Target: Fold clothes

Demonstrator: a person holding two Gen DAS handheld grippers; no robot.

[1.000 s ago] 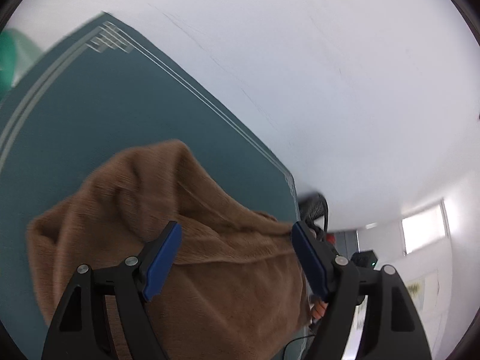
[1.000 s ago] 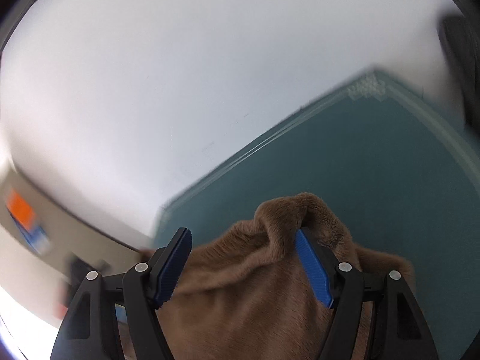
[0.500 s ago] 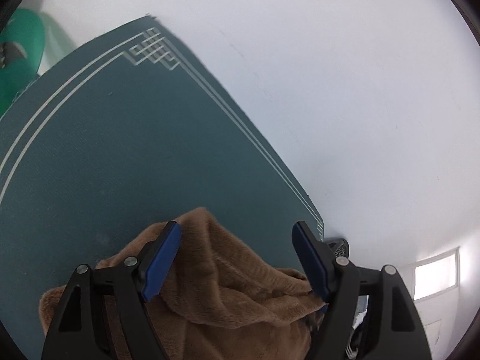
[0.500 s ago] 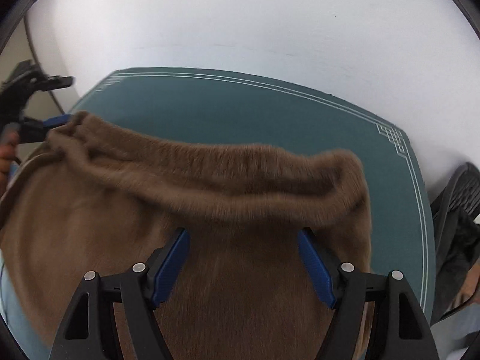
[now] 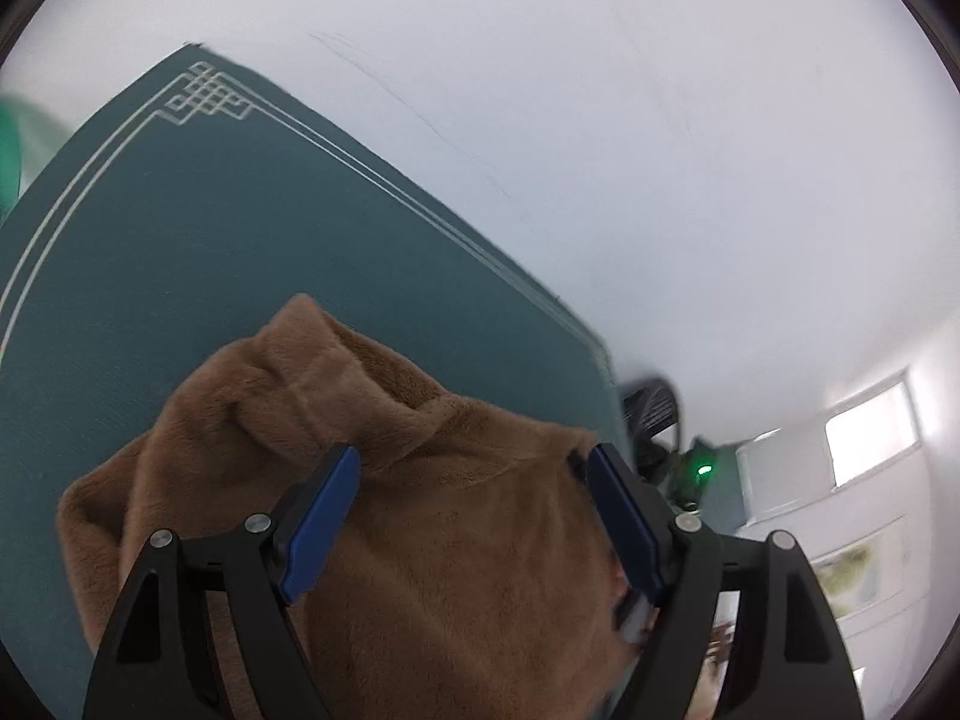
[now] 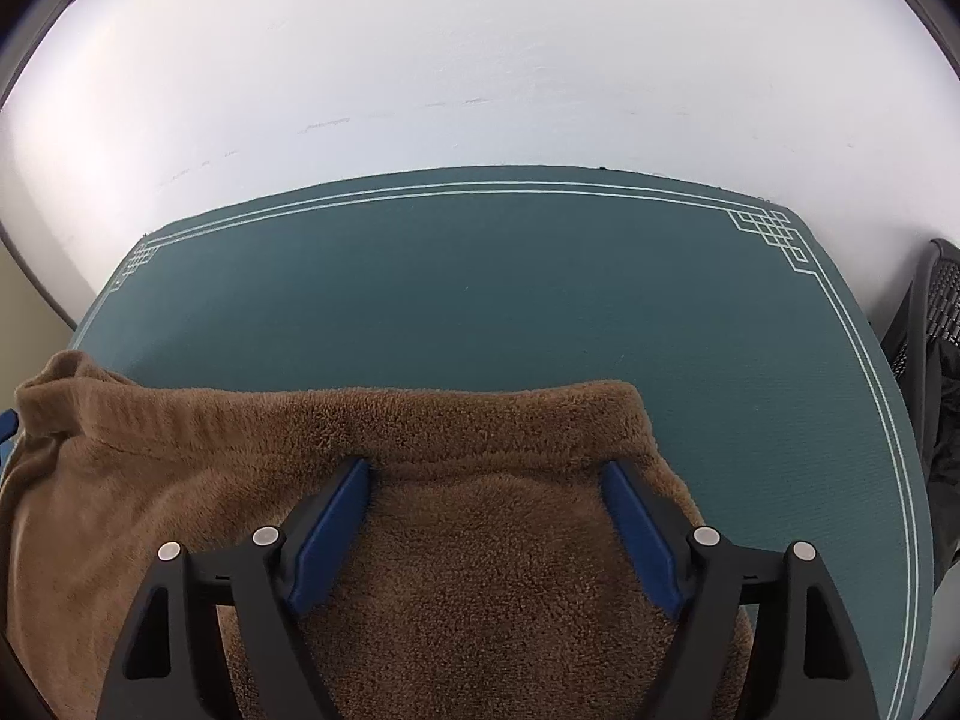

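Observation:
A brown fleece garment point(image 6: 468, 438) lies on a teal mat point(image 6: 480, 288) with white border lines. In the right wrist view its ribbed top edge runs across the mat, just beyond my right gripper point(image 6: 486, 480), which is open over the fleece with nothing between the jaws' pads. In the left wrist view the same garment point(image 5: 456, 516) is bunched, with a folded lump at its far left. My left gripper point(image 5: 474, 468) is open above it. The other gripper's blue tip point(image 6: 7, 423) shows at the garment's left corner.
A white wall point(image 6: 480, 60) stands behind the mat. A black mesh chair point(image 6: 936, 312) is off the mat's right edge and also shows in the left wrist view point(image 5: 651, 408). A green object point(image 5: 9, 144) is at the far left. A window point(image 5: 870, 426) is at the right.
The right view has swung to face the mat squarely, and the garment now lies flatter with its top edge straight. The left gripper has shifted, with more of the bunched fleece under it.

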